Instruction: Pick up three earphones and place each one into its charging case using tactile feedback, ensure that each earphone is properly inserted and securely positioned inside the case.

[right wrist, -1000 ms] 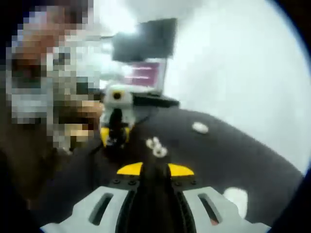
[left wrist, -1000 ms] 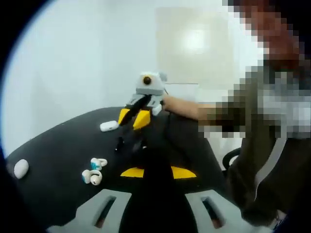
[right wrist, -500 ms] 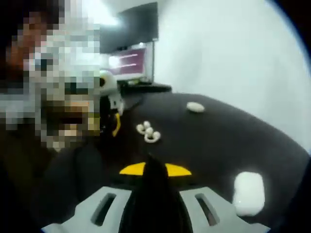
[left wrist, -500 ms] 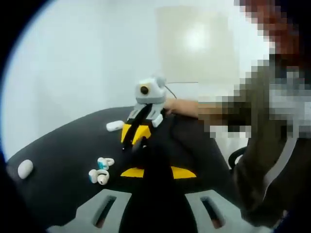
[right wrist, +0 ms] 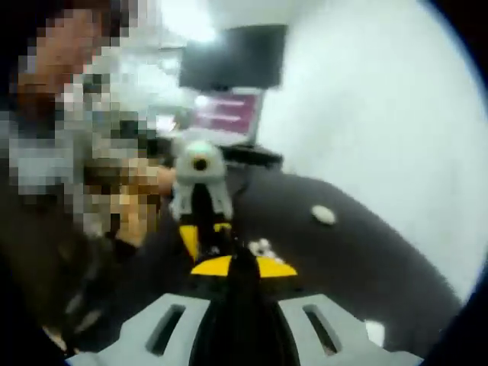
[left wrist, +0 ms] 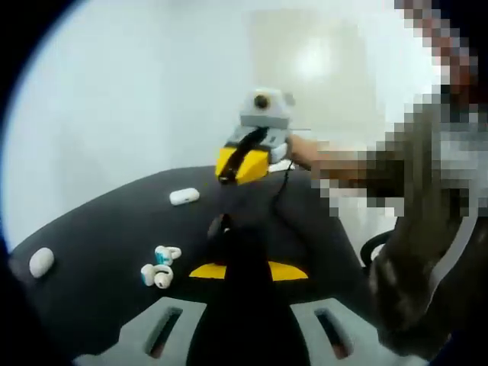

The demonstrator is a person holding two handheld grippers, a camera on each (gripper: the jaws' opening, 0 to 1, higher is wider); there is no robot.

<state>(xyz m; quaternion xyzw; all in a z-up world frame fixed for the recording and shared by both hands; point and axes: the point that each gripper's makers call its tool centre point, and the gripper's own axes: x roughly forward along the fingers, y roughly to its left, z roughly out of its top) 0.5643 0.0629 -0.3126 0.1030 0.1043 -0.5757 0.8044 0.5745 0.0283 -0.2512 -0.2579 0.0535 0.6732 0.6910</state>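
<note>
1. Where the left gripper view looks across the dark tabletop point(left wrist: 91, 229), the left gripper point(left wrist: 248, 268) rises from the bottom edge with its yellow-tipped fingers point(left wrist: 207, 271) drawn together around a dark shape; what that shape is I cannot tell.
2. Just left of those fingers, a small cluster of white earphones point(left wrist: 158, 267) lies on the tabletop, one with a blue-green part showing.
3. Farther back, a white oblong charging case point(left wrist: 184, 197) lies on the tabletop, and another white case point(left wrist: 41, 262) sits near the left edge, well apart from the earphones.
4. The right gripper point(left wrist: 242, 165) hangs above the far part of the tabletop in this view, held by a person's hand point(left wrist: 305, 152); its yellow fingers are close together, with a dark piece between them that is too blurred to name.
5. From the right gripper view, the right gripper's own fingers point(right wrist: 210, 267) look pressed together at the bottom middle, and whether they hold anything cannot be told.
6. Directly beyond them, the left gripper point(right wrist: 204, 238) points toward the camera, with the earphones point(right wrist: 261, 246) just to its right.
7. A white case point(right wrist: 323, 214) lies farther right, and another white thing point(right wrist: 374, 332) sits near the lower right edge.
8. A dark monitor point(right wrist: 232, 57) stands behind the tabletop.
</note>
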